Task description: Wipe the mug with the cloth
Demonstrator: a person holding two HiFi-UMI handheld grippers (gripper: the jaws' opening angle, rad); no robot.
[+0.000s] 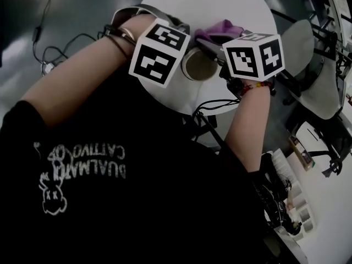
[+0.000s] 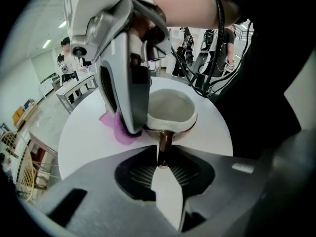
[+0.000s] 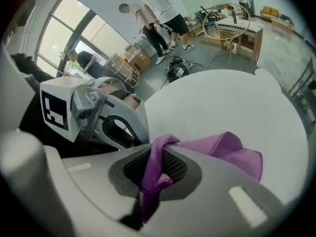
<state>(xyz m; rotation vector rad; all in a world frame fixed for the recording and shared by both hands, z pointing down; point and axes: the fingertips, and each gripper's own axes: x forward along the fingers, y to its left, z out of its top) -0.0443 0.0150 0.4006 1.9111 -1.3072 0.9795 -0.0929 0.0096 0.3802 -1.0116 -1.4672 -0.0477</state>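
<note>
"Where's your mug?"

"Your brown-and-white ceramic mug (image 1: 199, 66) stands on the round white table (image 1: 220, 4), near its lower edge, in the upper middle of the head view. Your left gripper (image 2: 162, 154) sits just below it in the left gripper view, with the mug's handle (image 2: 164, 141) between its jaws."

"And the cloth?"

"Your purple microfibre cloth (image 1: 220, 31) is just above and right of the mug in the head view, pinched between the jaws of your right gripper (image 3: 157, 164). A grey chair (image 1: 300, 43) stands right of the table."
</note>
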